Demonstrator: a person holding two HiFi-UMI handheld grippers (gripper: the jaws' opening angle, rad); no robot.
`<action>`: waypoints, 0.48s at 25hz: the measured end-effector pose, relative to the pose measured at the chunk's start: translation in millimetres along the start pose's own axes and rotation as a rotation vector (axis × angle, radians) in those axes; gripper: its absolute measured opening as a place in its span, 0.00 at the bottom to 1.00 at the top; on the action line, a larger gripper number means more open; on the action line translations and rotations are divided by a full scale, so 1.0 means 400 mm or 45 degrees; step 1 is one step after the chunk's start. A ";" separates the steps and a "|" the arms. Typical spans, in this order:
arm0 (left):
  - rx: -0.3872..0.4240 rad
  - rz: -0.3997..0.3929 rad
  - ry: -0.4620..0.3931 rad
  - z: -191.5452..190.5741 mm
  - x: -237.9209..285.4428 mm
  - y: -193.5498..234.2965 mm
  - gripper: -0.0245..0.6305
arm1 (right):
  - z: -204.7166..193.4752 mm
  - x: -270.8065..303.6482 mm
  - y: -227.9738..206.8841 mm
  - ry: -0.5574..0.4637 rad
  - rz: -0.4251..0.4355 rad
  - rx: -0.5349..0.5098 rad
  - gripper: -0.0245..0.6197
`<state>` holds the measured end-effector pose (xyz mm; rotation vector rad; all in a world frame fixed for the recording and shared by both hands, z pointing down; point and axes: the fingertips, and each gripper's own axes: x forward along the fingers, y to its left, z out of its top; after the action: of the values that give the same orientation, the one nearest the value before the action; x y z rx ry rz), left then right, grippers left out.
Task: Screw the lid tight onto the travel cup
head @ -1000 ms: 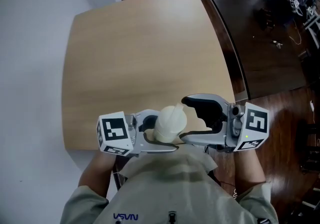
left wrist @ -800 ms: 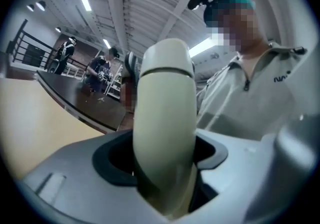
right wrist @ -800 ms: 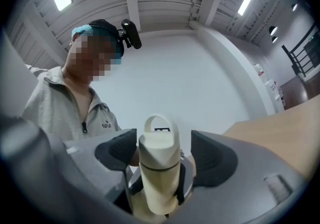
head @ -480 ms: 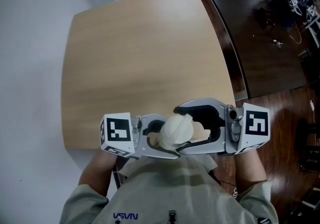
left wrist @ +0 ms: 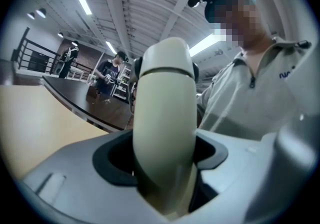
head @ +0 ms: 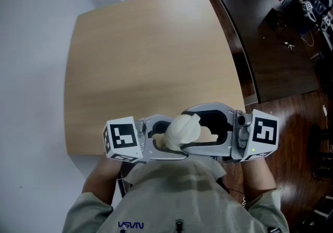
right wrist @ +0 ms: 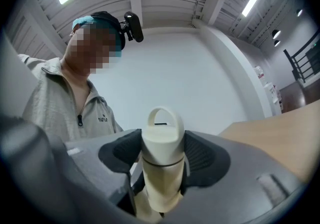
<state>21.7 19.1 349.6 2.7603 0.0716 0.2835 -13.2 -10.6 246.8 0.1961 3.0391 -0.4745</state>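
Cup: cup [left wrist: 162,138] held in the air over the near edge of the table [head: 145,60], clamped by the left gripper [head: 164,138].
Lid: lid [right wrist: 161,135] sits on the cup. The jaws of the right gripper [head: 193,130] have just been closing and press it on both sides.
Left: probably the tightening turns. How tight the lid is cannot be told.

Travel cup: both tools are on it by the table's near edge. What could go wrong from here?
The right tool has just been closing on the lid; a light grip could slip when turned. The left tool alone holds the cup body, which may spin with it. At the table edge, a dropped cup would likely miss the table.
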 end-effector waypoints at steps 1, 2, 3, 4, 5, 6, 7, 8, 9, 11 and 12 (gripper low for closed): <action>0.010 0.052 0.010 -0.002 0.000 0.014 0.52 | -0.003 -0.001 -0.008 -0.002 -0.033 -0.005 0.45; 0.022 0.114 0.020 -0.003 0.000 0.029 0.52 | -0.006 -0.003 -0.019 -0.003 -0.073 -0.013 0.45; 0.033 0.185 0.033 -0.005 0.000 0.047 0.52 | -0.010 -0.006 -0.032 -0.002 -0.121 -0.025 0.45; 0.045 0.265 0.046 -0.008 -0.002 0.067 0.52 | -0.015 -0.010 -0.047 -0.001 -0.175 -0.038 0.45; 0.058 0.350 0.060 -0.011 -0.005 0.087 0.52 | -0.019 -0.013 -0.062 -0.001 -0.230 -0.049 0.45; 0.071 0.436 0.070 -0.014 -0.010 0.109 0.52 | -0.022 -0.015 -0.077 -0.004 -0.285 -0.054 0.45; 0.079 0.518 0.073 -0.017 -0.015 0.130 0.52 | -0.023 -0.016 -0.092 -0.011 -0.337 -0.055 0.45; 0.080 0.591 0.063 -0.018 -0.021 0.150 0.52 | -0.025 -0.018 -0.106 -0.023 -0.385 -0.050 0.45; 0.073 0.651 0.047 -0.019 -0.026 0.166 0.52 | -0.026 -0.020 -0.119 -0.039 -0.428 -0.040 0.45; 0.056 0.745 0.027 -0.022 -0.032 0.189 0.52 | -0.031 -0.021 -0.140 -0.072 -0.500 -0.015 0.45; 0.055 0.792 0.032 -0.025 -0.036 0.199 0.52 | -0.035 -0.020 -0.148 -0.083 -0.535 -0.006 0.45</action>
<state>6.4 -52.7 384.9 2.7477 -0.7907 0.4750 -13.9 -63.4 278.5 -0.4572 3.0114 -0.4826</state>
